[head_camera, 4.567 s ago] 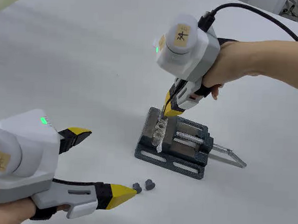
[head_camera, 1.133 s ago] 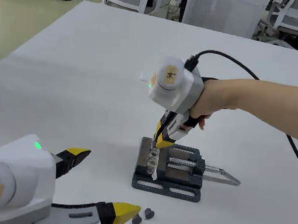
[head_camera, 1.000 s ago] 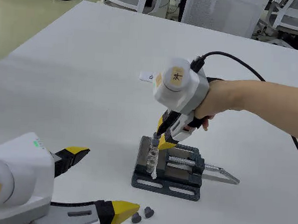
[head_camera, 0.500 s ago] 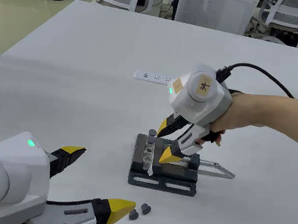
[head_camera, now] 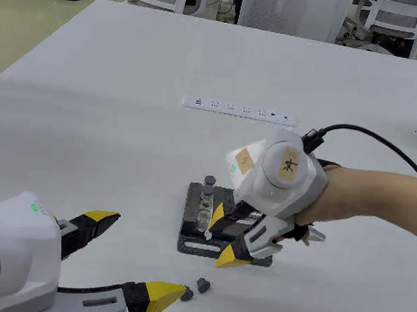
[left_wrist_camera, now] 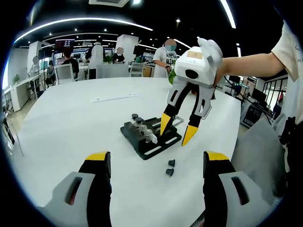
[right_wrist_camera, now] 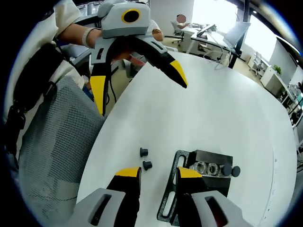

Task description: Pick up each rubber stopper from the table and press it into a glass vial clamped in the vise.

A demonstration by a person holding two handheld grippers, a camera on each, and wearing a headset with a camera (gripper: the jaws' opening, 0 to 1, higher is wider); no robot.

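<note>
The broad white table (head_camera: 114, 81) bears everything. The grey-white plastic left gripper (head_camera: 149, 255), with yellow-tipped black jaws, hovers low near the table's front edge, its jaws spread wide and empty. The matching grey-white right gripper (head_camera: 218, 242) hangs just above the vise, jaws parted with nothing between them. The dark metal bench vise (head_camera: 192, 197) clamps a row of small clear glass vials (head_camera: 205, 205). The farthest vial carries a dark grey rubber stopper (head_camera: 209, 180). Two loose dark grey stoppers (head_camera: 203, 285) lie on the table in front of the vise, just beside the left gripper's nearer tip.
</note>
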